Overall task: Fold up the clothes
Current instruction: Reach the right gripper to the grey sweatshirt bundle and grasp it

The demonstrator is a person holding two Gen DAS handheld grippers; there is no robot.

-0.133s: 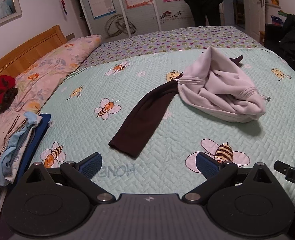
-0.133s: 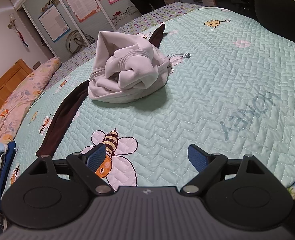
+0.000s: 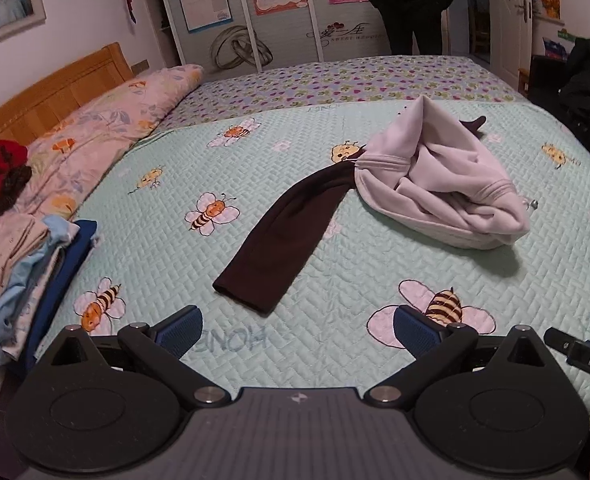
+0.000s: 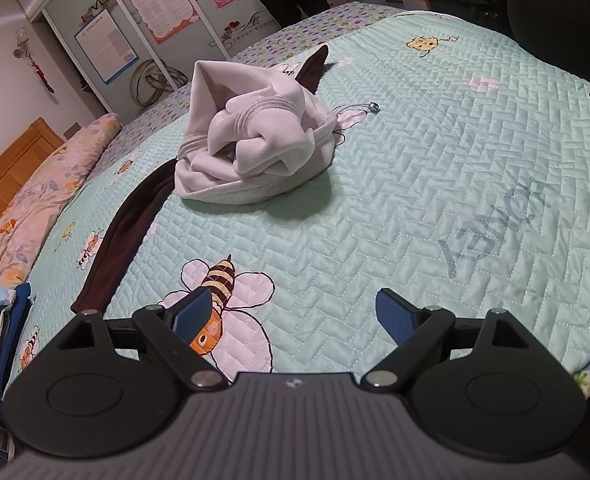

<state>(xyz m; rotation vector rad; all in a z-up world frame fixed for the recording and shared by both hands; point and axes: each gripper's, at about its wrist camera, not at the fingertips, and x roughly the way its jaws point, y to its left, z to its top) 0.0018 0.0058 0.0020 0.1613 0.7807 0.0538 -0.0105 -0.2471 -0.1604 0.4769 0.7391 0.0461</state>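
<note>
Hovering as a moment before, the left hand-held gripper (image 3: 297,330) and right hand-held gripper (image 4: 293,312) gaped empty; the crumpled lilac sweatshirt (image 3: 439,184) lay unmoved on the bed (image 3: 335,240).

Left gripper (image 3: 297,330) and right gripper (image 4: 295,312) both hold their fingers wide apart, empty.

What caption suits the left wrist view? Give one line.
Open left gripper above the bee quilt, facing a crumpled lilac garment and dark sleeve.
</note>
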